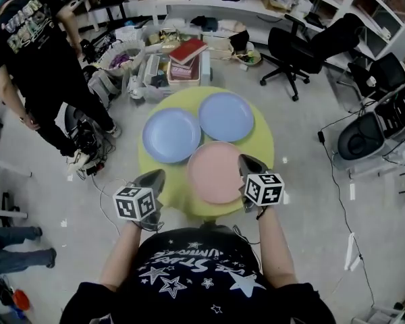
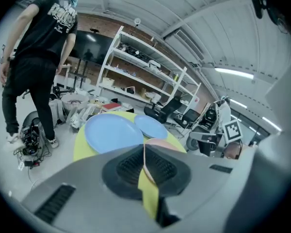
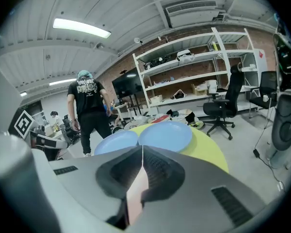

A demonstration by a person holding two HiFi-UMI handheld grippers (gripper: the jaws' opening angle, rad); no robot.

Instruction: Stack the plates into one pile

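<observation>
Three plates lie apart on a round yellow-green table (image 1: 263, 137): a blue plate (image 1: 171, 135) at the left, a second blue plate (image 1: 226, 116) at the back right, and a pink plate (image 1: 216, 172) nearest me. My left gripper (image 1: 155, 176) is shut and empty at the table's front left edge, left of the pink plate. My right gripper (image 1: 246, 160) is shut and empty over the pink plate's right rim. The left gripper view shows both blue plates (image 2: 111, 132) (image 2: 151, 126) beyond the shut jaws. In the right gripper view the pink plate (image 3: 136, 198) shows just under the jaws.
A person in black (image 1: 40, 59) stands left of the table. Boxes and bins of clutter (image 1: 179, 63) crowd the floor behind it. Office chairs (image 1: 304, 46) (image 1: 364, 137) stand to the right. Cables (image 1: 337, 181) run over the floor, and shelves (image 3: 194, 76) line the wall.
</observation>
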